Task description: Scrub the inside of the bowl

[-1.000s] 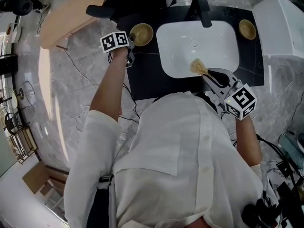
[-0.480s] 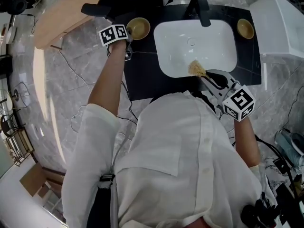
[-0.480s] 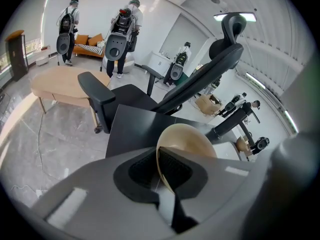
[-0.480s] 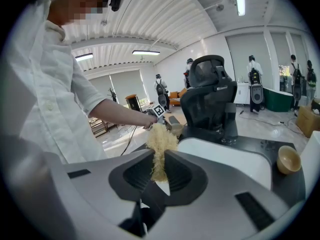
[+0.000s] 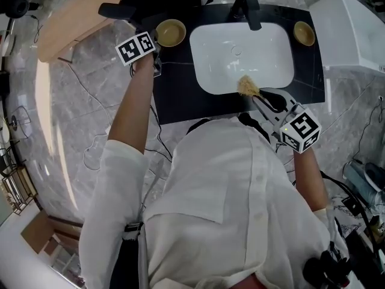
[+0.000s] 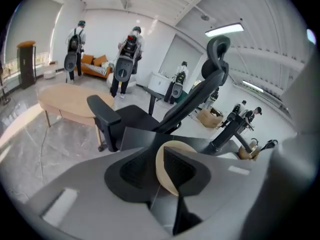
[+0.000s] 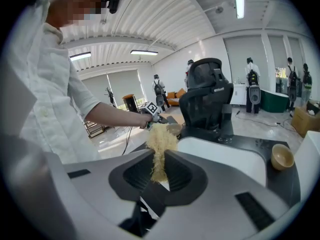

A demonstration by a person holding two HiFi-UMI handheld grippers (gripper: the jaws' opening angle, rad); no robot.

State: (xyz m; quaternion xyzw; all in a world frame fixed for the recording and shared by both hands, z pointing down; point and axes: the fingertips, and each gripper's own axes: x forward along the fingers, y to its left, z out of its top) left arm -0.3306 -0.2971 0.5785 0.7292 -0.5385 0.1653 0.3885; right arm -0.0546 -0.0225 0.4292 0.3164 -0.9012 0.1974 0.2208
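We are recording the left claw (image 6: 159, 156) with its jaws narrowly apart. They have just been opening, and the near rim of the bowl (image 5: 171, 32) is showing in the gap between them. We are not seeing the pads press on it, so we judge the bowl to be released or nearly so. The bowl is sitting upright on the black counter (image 5: 174, 95), directly ahead of this claw and at its tips.

The right claw (image 7: 159, 164) is clamping the fibrous scrubber (image 7: 160, 139) by its lower end. The loose head is standing out beyond the jaw tips, over the near edge of the white sink (image 5: 210, 71). The bowl is lying well off to this claw's left, past the sink. A second bowl (image 5: 304, 33) is resting well ahead of it and to its right.

We are judging the bowl to be wooden or similar, so light, rigid and smooth-walled. It is likely to slide or tip under scrubbing unless it is steadied. We are advising a hold on the rim, one jaw inside and one outside, on the side nearest the left claw. The scrubber looks soft and springy, and we expect it to flatten under pressure.
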